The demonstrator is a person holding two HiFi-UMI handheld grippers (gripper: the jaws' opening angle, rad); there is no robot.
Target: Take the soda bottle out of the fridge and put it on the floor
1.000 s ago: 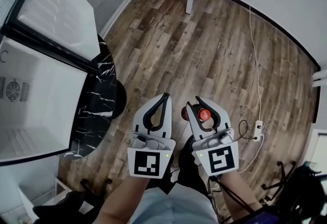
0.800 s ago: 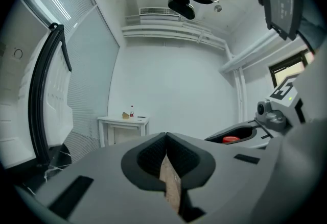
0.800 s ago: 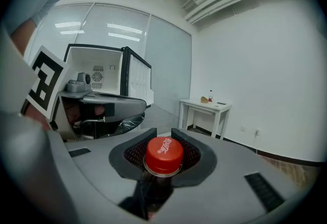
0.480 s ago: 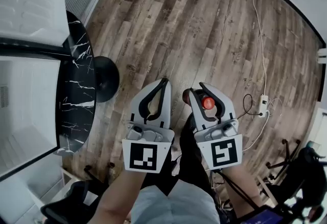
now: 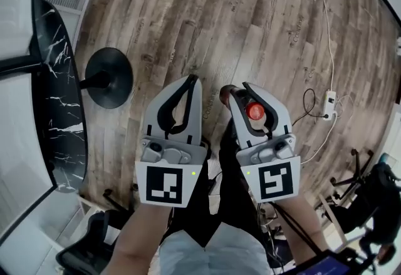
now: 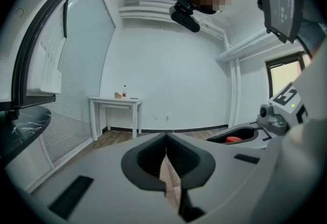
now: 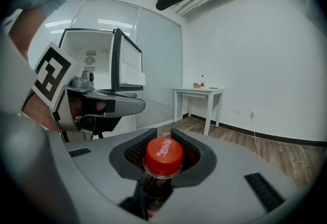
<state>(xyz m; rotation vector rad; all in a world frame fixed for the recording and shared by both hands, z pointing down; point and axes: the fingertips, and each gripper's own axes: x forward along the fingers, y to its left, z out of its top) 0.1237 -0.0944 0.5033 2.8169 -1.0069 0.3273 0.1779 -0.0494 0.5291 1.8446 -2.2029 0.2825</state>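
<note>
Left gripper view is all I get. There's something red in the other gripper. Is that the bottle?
Observer: Yes. The right gripper view shows the right gripper shut on the neck of the soda bottle, just under its red cap.
Operator: What's on the floor near it?
Observer: In the head view, a round black table base sits on the wood floor off to the left. A power strip with its cable lies to the right.
Operator: Fridge shut?
Observer: No. The right gripper view shows the fridge with its door swung open and the white inside showing.
</note>
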